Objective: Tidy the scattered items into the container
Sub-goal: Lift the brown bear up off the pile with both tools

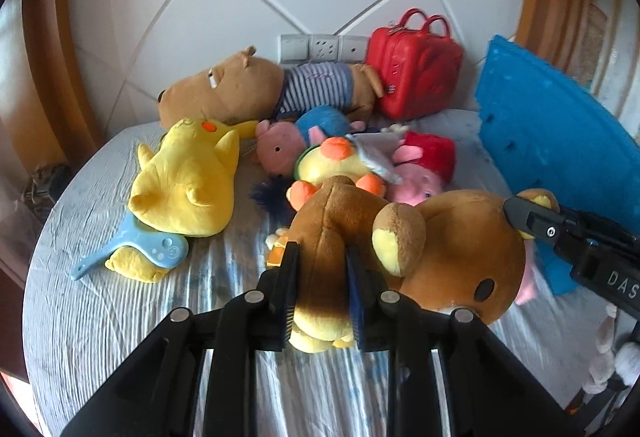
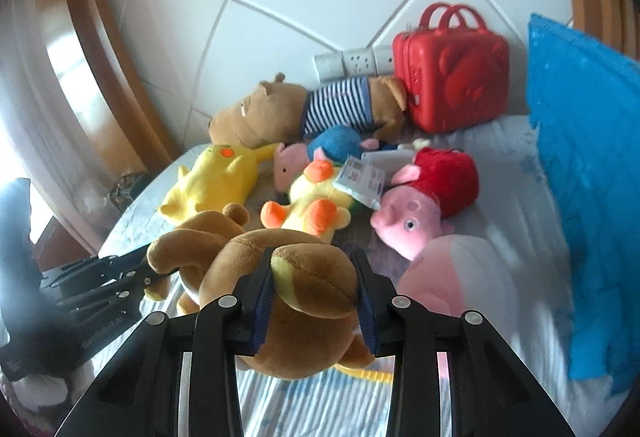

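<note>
Holding the brown bear (image 1: 420, 257) tight in both my left claw (image 1: 324, 277) and right claw (image 2: 316, 293), I see it stretched between them, red case (image 1: 414, 75) at one o'clock.

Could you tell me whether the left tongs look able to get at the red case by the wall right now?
Probably not yet: the left tongs are shut on the brown bear, and the striped plush and the other toys lie between them and the red case.
</note>
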`<move>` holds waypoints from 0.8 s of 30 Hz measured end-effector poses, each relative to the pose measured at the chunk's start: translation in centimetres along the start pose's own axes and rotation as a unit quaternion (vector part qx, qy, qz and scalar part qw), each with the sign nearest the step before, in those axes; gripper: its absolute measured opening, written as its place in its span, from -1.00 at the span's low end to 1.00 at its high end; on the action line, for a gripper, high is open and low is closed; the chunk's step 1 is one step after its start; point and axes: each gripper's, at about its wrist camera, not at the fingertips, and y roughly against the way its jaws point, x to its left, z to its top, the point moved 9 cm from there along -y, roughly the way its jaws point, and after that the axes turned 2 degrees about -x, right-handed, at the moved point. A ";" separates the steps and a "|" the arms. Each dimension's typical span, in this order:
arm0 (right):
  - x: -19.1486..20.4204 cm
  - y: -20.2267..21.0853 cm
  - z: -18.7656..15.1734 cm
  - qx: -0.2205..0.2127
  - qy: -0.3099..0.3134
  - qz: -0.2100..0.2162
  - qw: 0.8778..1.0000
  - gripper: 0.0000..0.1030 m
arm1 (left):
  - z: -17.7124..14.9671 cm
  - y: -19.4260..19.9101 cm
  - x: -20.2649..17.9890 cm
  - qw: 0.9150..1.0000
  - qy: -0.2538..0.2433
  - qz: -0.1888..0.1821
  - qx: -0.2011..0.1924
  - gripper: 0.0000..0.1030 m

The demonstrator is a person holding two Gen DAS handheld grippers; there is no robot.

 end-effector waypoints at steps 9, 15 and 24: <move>0.1 6.8 -2.4 -0.013 -0.005 -0.026 1.000 -0.32 | -1.6 4.8 -3.4 0.999 -0.027 -0.029 -0.016 -0.58; -1.7 10.9 -3.1 -0.028 0.009 -0.015 0.999 -0.32 | -2.8 7.7 -6.8 0.999 -0.021 -0.016 -0.031 -0.58; -5.7 15.9 -5.5 -0.020 0.043 0.009 0.999 -0.32 | -5.9 11.1 -12.8 0.999 -0.003 0.010 -0.030 -0.58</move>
